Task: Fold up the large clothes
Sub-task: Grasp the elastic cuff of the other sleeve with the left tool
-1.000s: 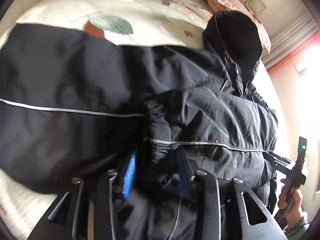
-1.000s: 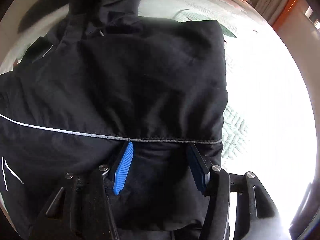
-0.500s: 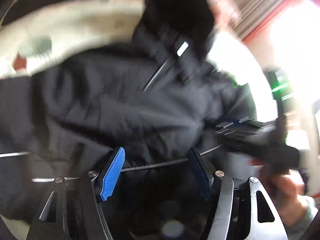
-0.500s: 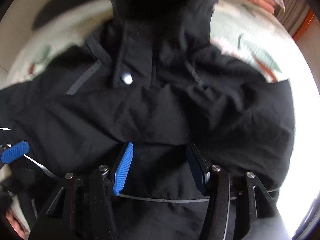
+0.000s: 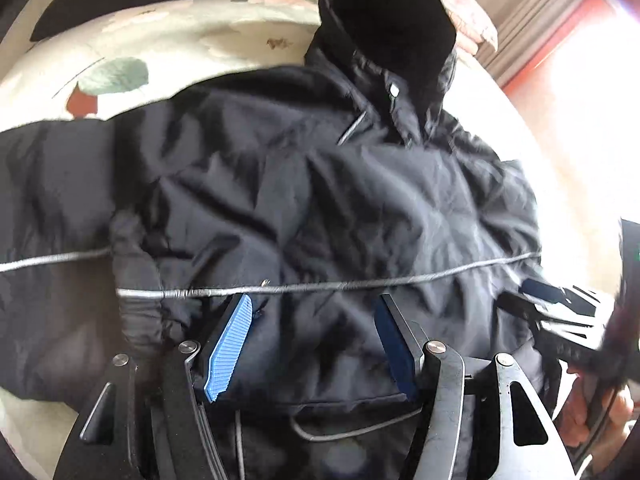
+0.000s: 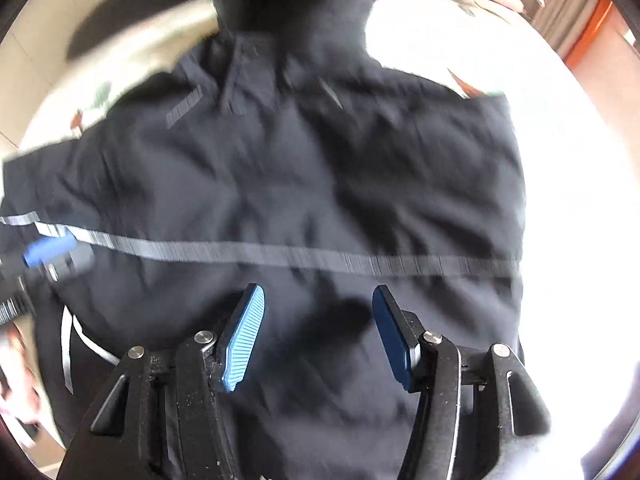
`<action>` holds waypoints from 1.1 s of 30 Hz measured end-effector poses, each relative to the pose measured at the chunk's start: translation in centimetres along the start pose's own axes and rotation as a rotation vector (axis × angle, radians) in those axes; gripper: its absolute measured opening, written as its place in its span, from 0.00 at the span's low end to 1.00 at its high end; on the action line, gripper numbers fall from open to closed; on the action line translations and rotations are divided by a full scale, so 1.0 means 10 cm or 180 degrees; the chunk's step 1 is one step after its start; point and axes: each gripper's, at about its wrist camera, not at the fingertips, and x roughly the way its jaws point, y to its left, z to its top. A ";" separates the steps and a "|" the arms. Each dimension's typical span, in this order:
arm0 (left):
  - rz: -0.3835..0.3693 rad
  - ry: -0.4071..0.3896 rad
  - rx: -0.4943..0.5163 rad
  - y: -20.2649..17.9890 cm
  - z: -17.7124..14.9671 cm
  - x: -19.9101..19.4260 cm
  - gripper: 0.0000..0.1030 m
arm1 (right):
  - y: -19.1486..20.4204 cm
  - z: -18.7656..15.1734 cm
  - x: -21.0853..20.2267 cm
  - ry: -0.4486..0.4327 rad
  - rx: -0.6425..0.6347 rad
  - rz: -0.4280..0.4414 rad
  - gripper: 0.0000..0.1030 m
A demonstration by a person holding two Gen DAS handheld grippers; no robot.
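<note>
Each claw, the left claw (image 5: pixel 314 344) and the right claw (image 6: pixel 318 336), has black metal arms with silver screws, ribbed blue pads (image 5: pixel 228 354), and bare skin shows on the hand (image 5: pixel 596 416).

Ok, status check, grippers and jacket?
Left gripper open, right gripper open, both over hem. Black jacket spread on bed, hood up top. Nothing blocking.

Before me lies a black hooded jacket (image 5: pixel 320 200), front up and creased on the floral bedspread, hood (image 5: pixel 392 28) at the far end. A thin silver stripe (image 5: pixel 340 284) crosses its lower body.
</note>
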 end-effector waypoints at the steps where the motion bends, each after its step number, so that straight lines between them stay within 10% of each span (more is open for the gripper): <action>1: 0.0012 0.0003 0.0026 0.02 -0.03 0.03 0.64 | -0.01 -0.06 0.04 0.0051 -0.0007 -0.0022 0.58; 10: -0.0116 -0.0400 -0.0413 0.56 -0.09 -0.58 0.64 | 0.08 -0.06 0.08 0.0158 -0.0088 -0.0109 0.58; 20: 0.0875 -0.1214 -0.2174 3.12 -0.53 -1.86 0.64 | 0.12 0.03 0.19 0.0271 -0.0212 -0.0154 0.61; 25: 0.0493 -0.1472 -0.3229 4.31 -0.89 -1.94 0.64 | 0.15 0.07 0.20 0.0297 -0.0290 -0.0195 0.63; 33: -0.0006 -0.1389 -0.3328 4.94 -0.90 -1.55 0.64 | 0.18 0.09 0.33 0.0327 -0.0309 -0.0228 0.63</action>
